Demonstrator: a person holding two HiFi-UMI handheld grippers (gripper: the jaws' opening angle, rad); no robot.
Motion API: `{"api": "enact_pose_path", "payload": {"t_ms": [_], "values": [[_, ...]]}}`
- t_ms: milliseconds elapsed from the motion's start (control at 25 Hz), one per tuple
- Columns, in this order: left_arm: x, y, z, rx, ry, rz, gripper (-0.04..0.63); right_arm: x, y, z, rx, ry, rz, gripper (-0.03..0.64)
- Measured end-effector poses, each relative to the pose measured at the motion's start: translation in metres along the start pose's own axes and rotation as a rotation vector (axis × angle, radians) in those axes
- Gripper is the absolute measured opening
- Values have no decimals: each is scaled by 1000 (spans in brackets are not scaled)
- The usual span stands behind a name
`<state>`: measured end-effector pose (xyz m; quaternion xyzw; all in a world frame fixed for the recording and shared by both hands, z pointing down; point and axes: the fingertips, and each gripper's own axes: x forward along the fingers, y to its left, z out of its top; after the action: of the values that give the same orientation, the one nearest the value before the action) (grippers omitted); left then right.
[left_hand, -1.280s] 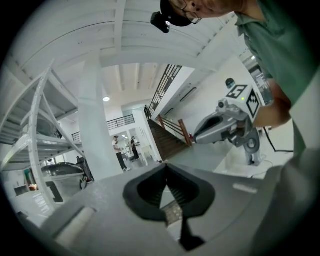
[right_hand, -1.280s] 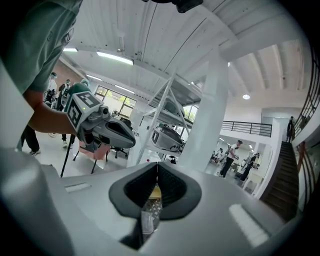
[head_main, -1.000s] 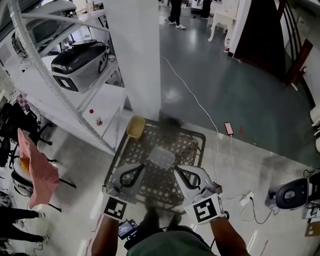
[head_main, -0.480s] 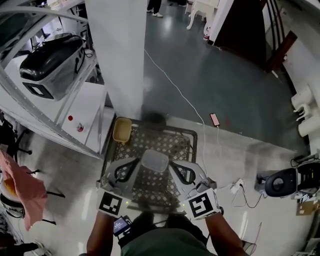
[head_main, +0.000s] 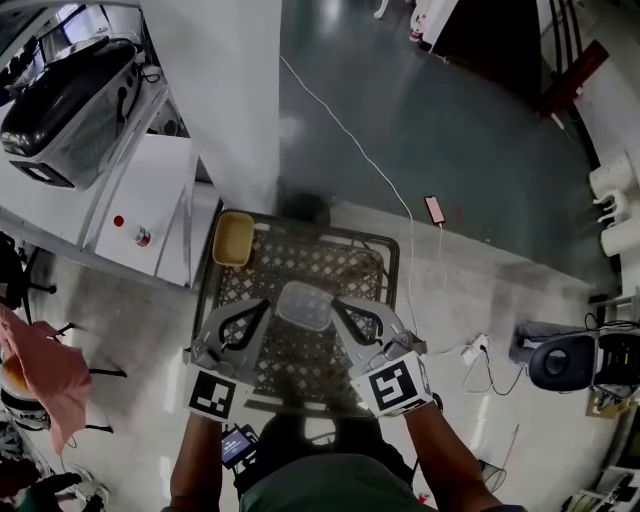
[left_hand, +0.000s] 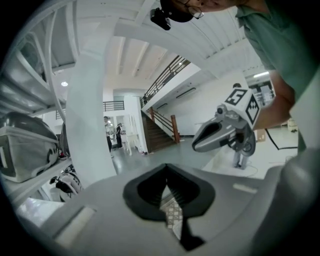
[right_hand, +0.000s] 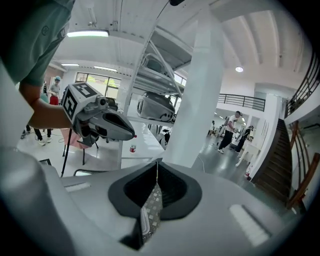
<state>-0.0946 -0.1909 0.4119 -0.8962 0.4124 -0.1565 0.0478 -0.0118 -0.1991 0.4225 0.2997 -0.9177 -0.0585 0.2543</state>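
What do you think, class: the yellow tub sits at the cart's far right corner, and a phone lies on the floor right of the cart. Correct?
No. The head view shows the yellow tub at the far left corner of the cart, not the right. A phone does lie on the floor right of it.

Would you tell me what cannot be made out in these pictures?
Clear tub: head view, blur hides any contents.
Wire basket: head view, near edge covered by left gripper, right gripper and the person.
Small red-topped thing on the white shelf: head view, too small to name.
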Motion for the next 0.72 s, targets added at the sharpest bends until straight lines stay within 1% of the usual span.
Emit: {"api": "enact_pose_path", "payload": {"t_ms": [320,600,720], "values": [[36,5,-61,-64,78,38,6,53,-15,-74,38,69,75,25],[59,2,-123,-161,161,60,11,93,-17,-146,88,150,123,32],[68,1,-148,-189,185,64,17,109,-12,-174,105,185,142,35]]}}
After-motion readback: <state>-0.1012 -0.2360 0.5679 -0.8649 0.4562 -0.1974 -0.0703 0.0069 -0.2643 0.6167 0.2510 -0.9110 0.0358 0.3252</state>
